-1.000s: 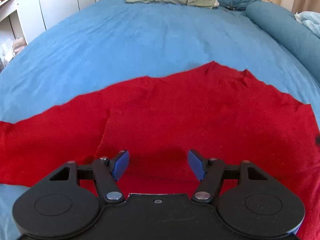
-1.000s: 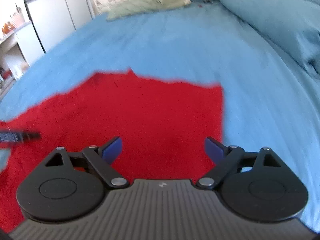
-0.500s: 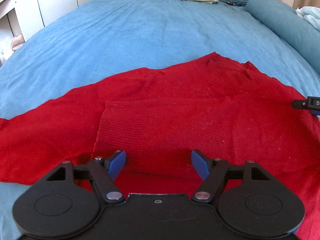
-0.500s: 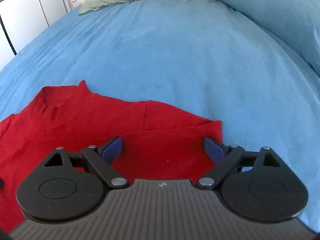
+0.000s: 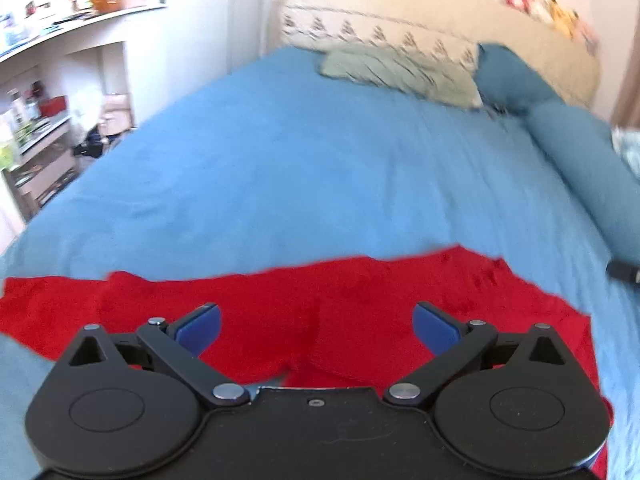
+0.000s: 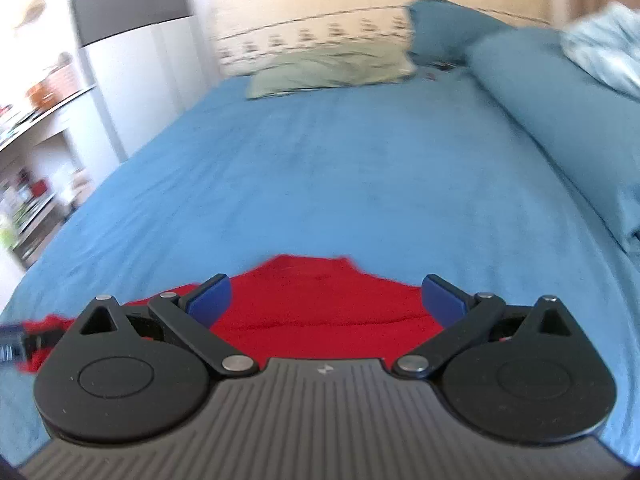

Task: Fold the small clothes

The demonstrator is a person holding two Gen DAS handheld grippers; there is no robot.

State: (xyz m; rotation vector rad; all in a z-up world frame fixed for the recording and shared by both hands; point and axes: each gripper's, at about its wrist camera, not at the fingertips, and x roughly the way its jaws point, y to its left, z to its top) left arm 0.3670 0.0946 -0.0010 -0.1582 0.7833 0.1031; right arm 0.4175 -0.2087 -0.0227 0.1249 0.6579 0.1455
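A red knit garment [image 5: 360, 300] lies flat on the blue bedspread [image 5: 300, 168], partly folded, with one layer edge running down its middle. My left gripper [image 5: 316, 326] hangs above it with its jaws opening wide and nothing between the blue pads [image 5: 200, 326]. In the right wrist view the same red garment [image 6: 320, 300] shows as a smaller patch below my right gripper [image 6: 324, 298], which is open and holds nothing. The tip of the other gripper shows at the left edge of the right wrist view and at the right edge of the left wrist view.
A green pillow [image 5: 396, 68] and a patterned cream pillow [image 5: 380, 32] lie at the head of the bed. A long blue bolster [image 5: 588, 168] runs along the right side. White shelves [image 5: 44, 80] with clutter stand to the left.
Both grippers have risen and tilted up, so the garment looks smaller and the headboard and shelves come into view. The left jaws have spread wider.
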